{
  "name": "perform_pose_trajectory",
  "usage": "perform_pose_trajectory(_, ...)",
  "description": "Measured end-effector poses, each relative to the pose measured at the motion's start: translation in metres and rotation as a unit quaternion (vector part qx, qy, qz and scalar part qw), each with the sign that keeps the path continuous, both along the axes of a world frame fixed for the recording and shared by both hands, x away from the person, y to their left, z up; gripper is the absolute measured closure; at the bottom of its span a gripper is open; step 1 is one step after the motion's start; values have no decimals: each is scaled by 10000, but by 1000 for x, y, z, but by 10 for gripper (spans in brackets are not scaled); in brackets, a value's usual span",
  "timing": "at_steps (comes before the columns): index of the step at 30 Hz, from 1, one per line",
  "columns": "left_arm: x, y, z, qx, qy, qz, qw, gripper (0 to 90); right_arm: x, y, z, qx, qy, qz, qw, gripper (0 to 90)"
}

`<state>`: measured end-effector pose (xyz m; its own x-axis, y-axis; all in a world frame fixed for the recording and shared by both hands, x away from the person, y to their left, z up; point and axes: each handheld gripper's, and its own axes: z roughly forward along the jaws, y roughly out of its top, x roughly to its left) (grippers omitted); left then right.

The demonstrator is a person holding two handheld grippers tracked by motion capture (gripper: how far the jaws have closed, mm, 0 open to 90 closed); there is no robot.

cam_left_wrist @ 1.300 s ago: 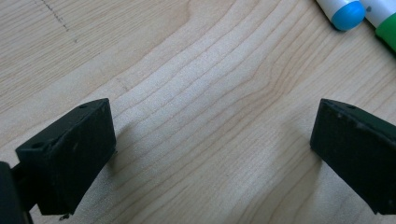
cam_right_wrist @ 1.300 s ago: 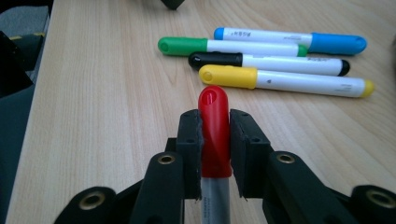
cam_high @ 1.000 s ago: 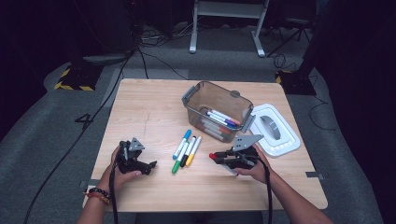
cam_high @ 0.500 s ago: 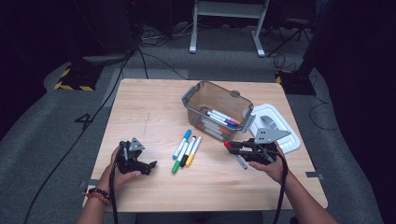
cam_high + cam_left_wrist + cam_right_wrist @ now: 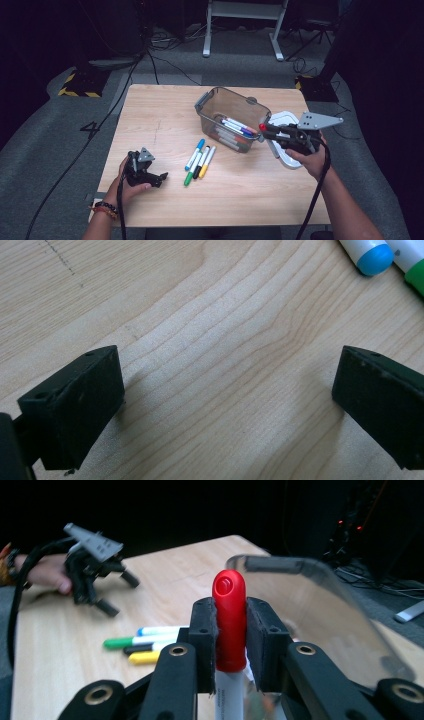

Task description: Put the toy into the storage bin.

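Nearest, the left tool (image 5: pixel 161 177) sat wide open and empty on the surface (image 5: pixel 160 115). Four markers (image 5: pixel 199 161) were left to collect. Farther right, the right tool (image 5: pixel 263 128) gripped a red marker (image 5: pixel 229 620) beside the bin (image 5: pixel 210 102), where several already lay.

Red-capped marker (image 5: pixel 229 625): white barrel, cap foremost, raised off table beside clear bin (image 5: pixel 220 102); clamped at cap

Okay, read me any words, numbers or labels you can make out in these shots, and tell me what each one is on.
"4": a dark mark on the grey floor left of the table.
Small print on the barrel of the red-capped marker clamped in the right gripper: too blurred to read.
Print on the markers in the bin: too small to read.
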<state>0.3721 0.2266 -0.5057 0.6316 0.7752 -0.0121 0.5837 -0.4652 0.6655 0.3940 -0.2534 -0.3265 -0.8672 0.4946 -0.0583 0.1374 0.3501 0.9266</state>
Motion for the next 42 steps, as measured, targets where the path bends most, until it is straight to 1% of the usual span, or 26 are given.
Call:
perform_pose_trajectory(3,0,0,0,1,0,-1,10000,6,12,0,11,8,-32,-110,9999,750)
perform_pose_trajectory(4,0,0,0,0,0,-1,10000,6,16,1,14,-24,-30,-153,9999,750)
perform_pose_trajectory(9,0,0,0,1,0,-1,10000,5,34,10,25,-128,-24,-280,9995,750)
perform_pose_trajectory(16,0,0,0,6,6,-6,10000,5,56,25,34,-222,-5,-410,9989,750)
perform_pose_trajectory(20,0,0,0,3,14,-11,10000,6,68,33,37,-243,71,-442,9987,750)
perform_pose_trajectory(22,0,0,0,-1,13,-16,10000,5,71,35,37,-276,99,-445,9986,750)
perform_pose_trajectory(23,0,0,0,2,14,-11,10000,5,79,40,37,-363,156,-474,9981,750)
perform_pose_trajectory(29,0,0,0,3,15,-12,10000,5,93,56,29,-601,305,-499,9965,750)
perform_pose_trajectory(31,0,0,0,12,10,-18,10000,5,98,60,26,-617,363,-477,9963,750)
perform_pose_trajectory(33,0,0,0,24,2,-21,10000,5,102,66,22,-705,383,-468,9957,750)
perform_pose_trajectory(36,0,0,0,23,-2,-33,10000,5,109,74,16,-774,463,-460,9949,750)
perform_pose_trajectory(37,0,0,0,22,1,-36,10000,6,111,76,14,-752,499,-435,9950,750)
perform_pose_trajectory(41,0,0,0,25,-1,-32,10000,5,121,86,4,-992,616,-440,9922,750)
perform_pose_trajectory(42,1,0,0,28,-3,-37,10000,5,124,88,1,-1061,667,-458,9911,750)
